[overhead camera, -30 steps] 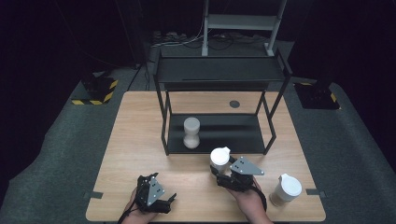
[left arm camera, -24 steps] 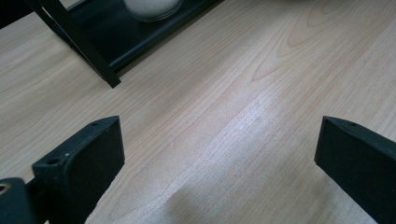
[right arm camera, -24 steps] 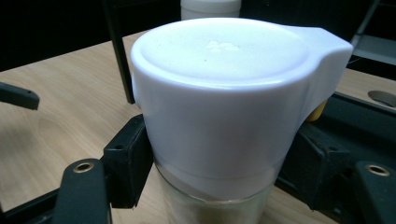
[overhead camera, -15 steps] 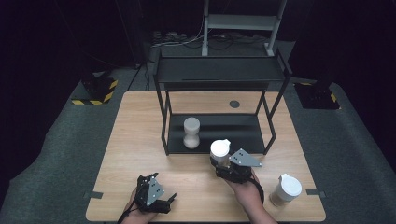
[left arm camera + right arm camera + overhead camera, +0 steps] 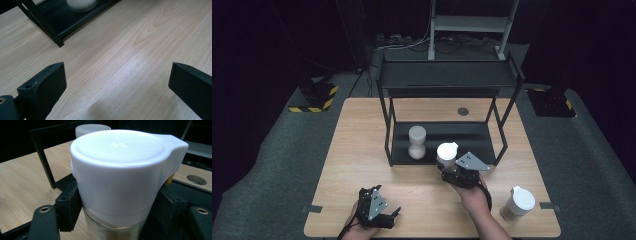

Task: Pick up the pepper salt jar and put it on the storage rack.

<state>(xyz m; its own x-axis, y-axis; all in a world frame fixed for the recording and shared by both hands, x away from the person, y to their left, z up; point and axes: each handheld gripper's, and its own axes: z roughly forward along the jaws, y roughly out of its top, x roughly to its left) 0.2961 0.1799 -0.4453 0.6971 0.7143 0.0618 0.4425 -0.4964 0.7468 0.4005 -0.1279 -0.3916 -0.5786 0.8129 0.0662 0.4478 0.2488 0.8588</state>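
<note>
Jar [image 5: 446,155], glass with a smooth white flip-cap lid, sits clamped in the right gripper [image 5: 451,170] at the black metal rack's [image 5: 447,80] front edge. Left gripper [image 5: 379,212] rests low on the wooden table [image 5: 352,150], jaws spread, empty.

Overhead light lit the table [image 5: 362,150] brightly; surroundings beyond it were v. dark. Glare patch on wood; high view soft, grainy.

High view overhead facing forward, claw cameras close, sharing rack [image 5: 447,80]
</note>
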